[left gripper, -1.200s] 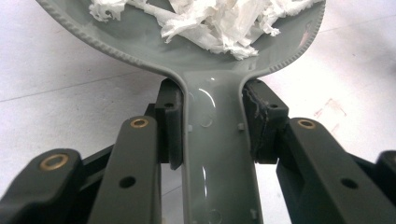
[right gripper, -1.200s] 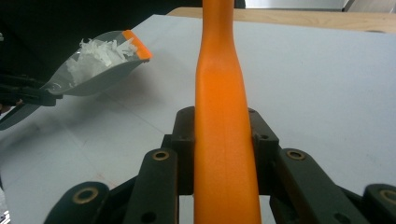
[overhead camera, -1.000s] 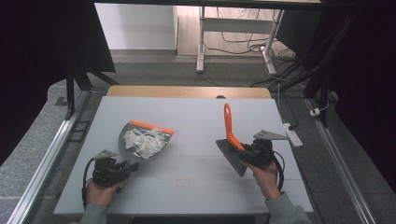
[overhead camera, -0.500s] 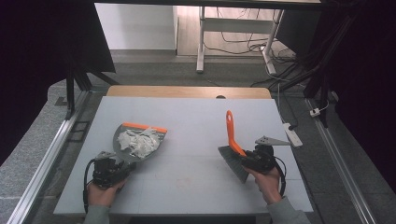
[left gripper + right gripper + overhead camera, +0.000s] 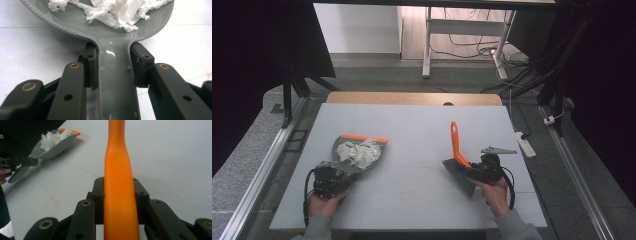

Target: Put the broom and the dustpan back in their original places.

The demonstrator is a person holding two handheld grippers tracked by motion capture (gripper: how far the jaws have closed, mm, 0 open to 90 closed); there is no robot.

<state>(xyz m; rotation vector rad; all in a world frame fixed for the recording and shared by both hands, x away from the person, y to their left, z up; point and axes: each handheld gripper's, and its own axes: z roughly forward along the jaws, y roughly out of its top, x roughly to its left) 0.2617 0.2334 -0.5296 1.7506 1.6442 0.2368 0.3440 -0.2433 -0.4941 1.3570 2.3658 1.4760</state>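
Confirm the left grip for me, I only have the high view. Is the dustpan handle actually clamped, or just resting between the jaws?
Observer: Clamped. In the left gripper view both pads of the left gripper press the sides of the grey dustpan handle.
Operator: Where along the handle?
Observer: At the neck, just below where it widens into the pan.
Operator: Paper still inside?
Observer: Yes, the shredded white paper lies in the pan, short of the neck.
Operator: Right side?
Observer: The right gripper is shut on the orange brush handle, pads against both its sides, handle running straight up between them.
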